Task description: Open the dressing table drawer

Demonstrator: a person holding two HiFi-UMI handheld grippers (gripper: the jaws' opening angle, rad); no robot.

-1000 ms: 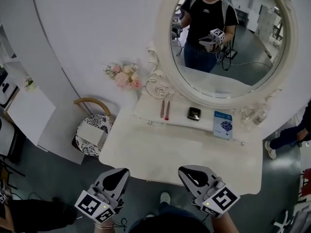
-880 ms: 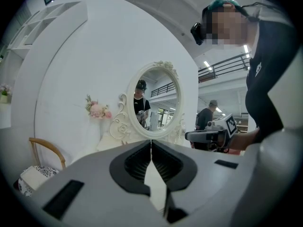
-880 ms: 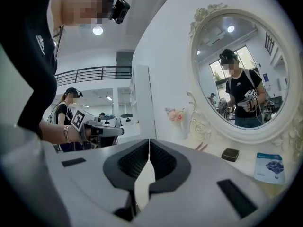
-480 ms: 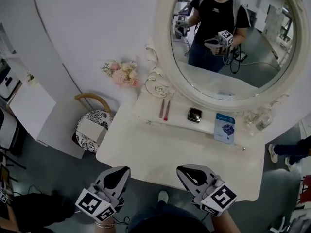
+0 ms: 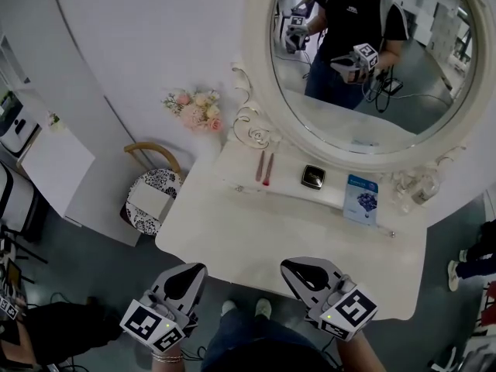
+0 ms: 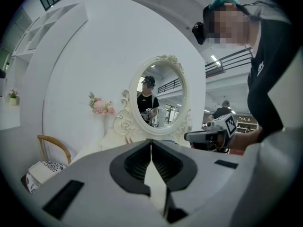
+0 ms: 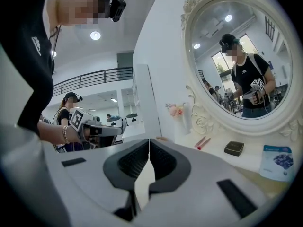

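Head view: the left gripper [image 5: 186, 279] and right gripper [image 5: 304, 276] hang just off the near edge of the desk [image 5: 232, 239]. Left is by the near-left corner, right about mid-edge, and neither appears to touch it. The drawer front isn't visible from up here. We reckon it sits under the near edge, or else in the front face of the raised back tier [image 5: 285, 178], but we can't tell which. The step in hand is the approach, with no contact yet.

To do it well:
- locate the handle first
- open one pair of jaws before closing in
- come in square to the front and take the handle centred
- pull straight and level toward us, no twist
- keep the other gripper and our legs out of the drawer's path

Left gripper view: the left gripper's [image 6: 151, 148] jaws are fully together with nothing between them. It points across the desk at the mirror [image 6: 158, 100], with the right gripper off to its side. No drawer in view.

Right gripper view: the right gripper's [image 7: 149, 145] jaws are also pressed together and empty. Beyond them are the bare desk top, a black compact [image 7: 234, 148] and a blue card [image 7: 277, 162] on the back tier. Again no drawer front shows, so both grippers are aimed too high.
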